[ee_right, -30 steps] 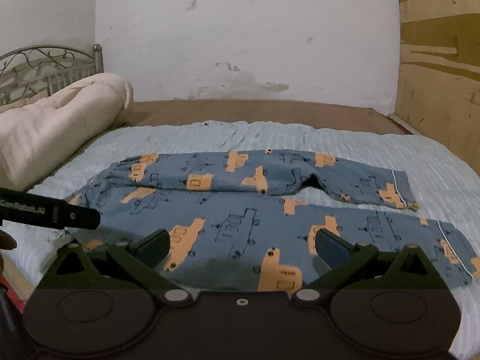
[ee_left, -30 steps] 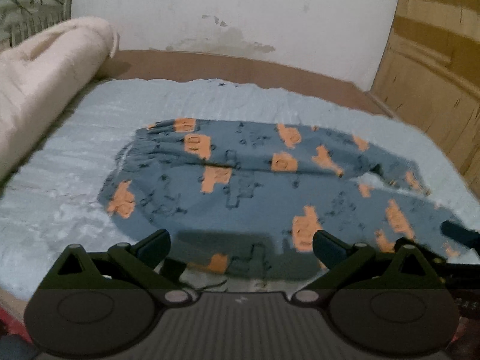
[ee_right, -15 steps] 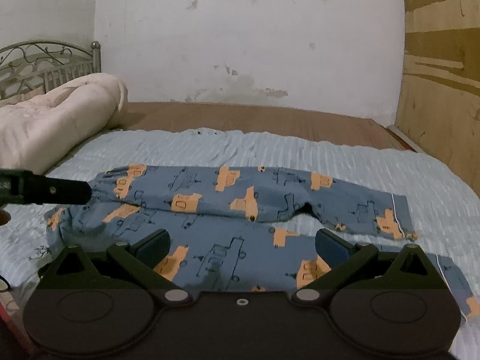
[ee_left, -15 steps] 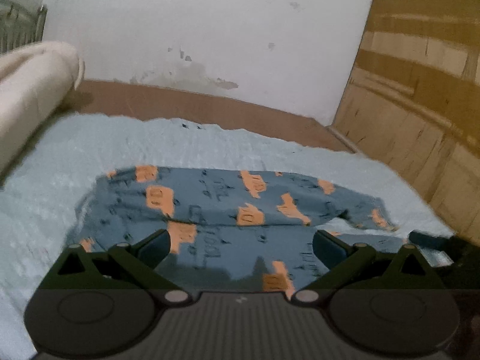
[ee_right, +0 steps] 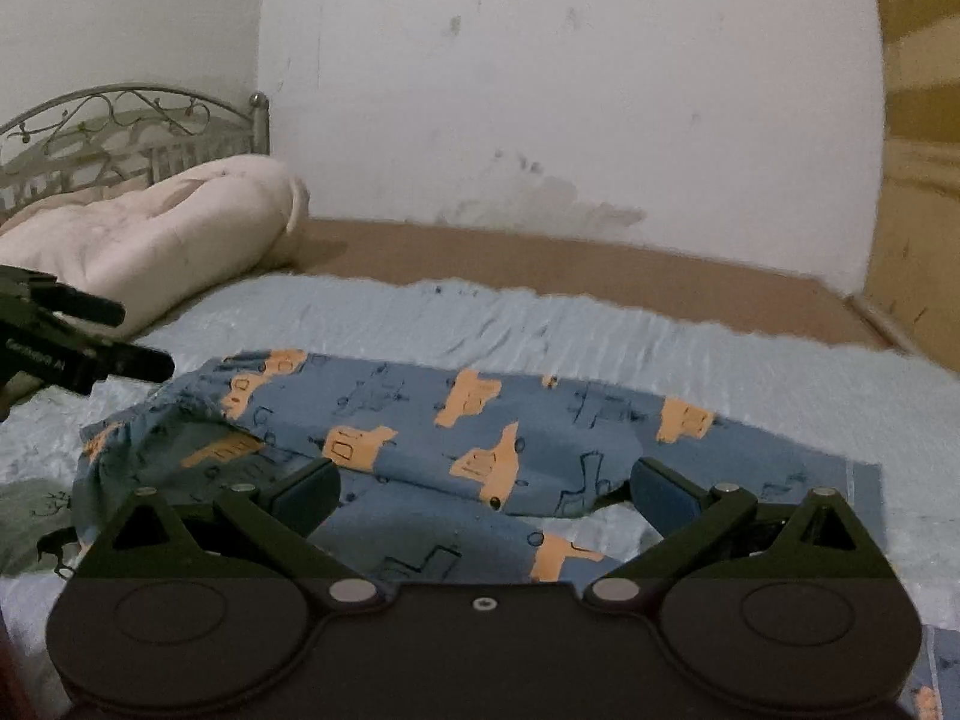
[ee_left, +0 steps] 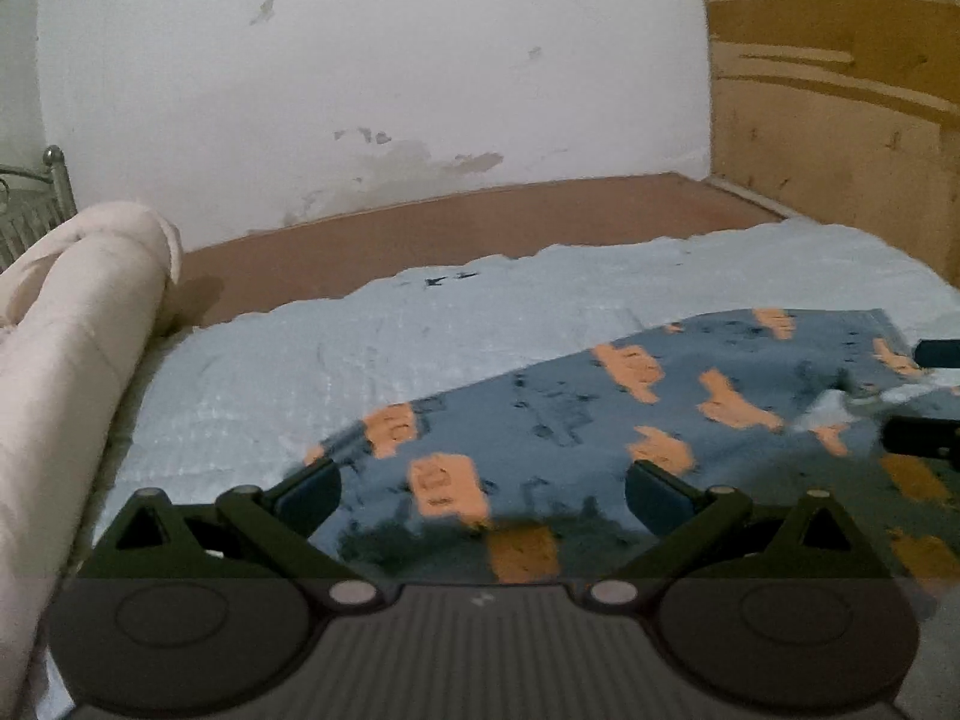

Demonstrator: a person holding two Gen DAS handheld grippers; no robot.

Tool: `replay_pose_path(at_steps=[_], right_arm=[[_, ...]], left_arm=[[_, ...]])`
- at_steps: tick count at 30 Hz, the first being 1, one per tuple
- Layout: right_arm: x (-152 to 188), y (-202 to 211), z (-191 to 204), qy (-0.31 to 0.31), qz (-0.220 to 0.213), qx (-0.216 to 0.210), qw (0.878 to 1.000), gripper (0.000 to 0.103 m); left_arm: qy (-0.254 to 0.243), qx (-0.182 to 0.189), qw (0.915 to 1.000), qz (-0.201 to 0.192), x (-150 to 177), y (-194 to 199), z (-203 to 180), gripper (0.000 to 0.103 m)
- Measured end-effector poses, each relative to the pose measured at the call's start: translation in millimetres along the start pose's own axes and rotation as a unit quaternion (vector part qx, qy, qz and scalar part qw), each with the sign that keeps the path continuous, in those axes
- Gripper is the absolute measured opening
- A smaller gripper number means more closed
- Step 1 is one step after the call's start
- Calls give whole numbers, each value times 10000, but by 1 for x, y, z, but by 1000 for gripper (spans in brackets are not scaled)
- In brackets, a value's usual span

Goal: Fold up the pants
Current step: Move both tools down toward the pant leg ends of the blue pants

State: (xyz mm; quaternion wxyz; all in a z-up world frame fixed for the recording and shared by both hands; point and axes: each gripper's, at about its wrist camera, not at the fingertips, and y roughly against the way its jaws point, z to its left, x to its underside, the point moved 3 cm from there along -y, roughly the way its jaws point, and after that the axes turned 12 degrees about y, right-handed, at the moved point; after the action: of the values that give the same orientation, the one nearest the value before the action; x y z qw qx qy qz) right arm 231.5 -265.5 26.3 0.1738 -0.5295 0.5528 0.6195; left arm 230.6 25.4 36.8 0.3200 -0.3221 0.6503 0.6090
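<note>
While spread flat, pants (ee_right: 480, 438) lie beneath right hand-held gripper (ee_right: 483, 495).

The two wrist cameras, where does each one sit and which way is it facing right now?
Left wrist: sits on the left gripper, looks along its open fingers over the blue pants on the bed toward the wall; the right gripper's tips show at the right edge.
Right wrist: sits on the right gripper, fingers open, faces across the pants toward the wall; the left gripper enters from the left.
Shared: pants, bed, rolled quilt, and each other's gripper.
</note>
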Motion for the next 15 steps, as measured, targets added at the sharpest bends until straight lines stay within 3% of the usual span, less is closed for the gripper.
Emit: replay_pose_path(at_steps=[4, 11, 15], right_arm=[[-7, -30, -19, 62, 218, -434, 9988, 102], [-25, -84, -51, 48, 429, -749, 9963, 102], [-37, -117, -64, 397, 649, -1025, 9918, 102]], left_arm=[[95, -263, 9995, 136, -18, -34, 20, 103], [95, -657, 9976, 219, -48, -83, 57, 103], [-399, -346, 9986, -30, -61, -104, 69, 103]])
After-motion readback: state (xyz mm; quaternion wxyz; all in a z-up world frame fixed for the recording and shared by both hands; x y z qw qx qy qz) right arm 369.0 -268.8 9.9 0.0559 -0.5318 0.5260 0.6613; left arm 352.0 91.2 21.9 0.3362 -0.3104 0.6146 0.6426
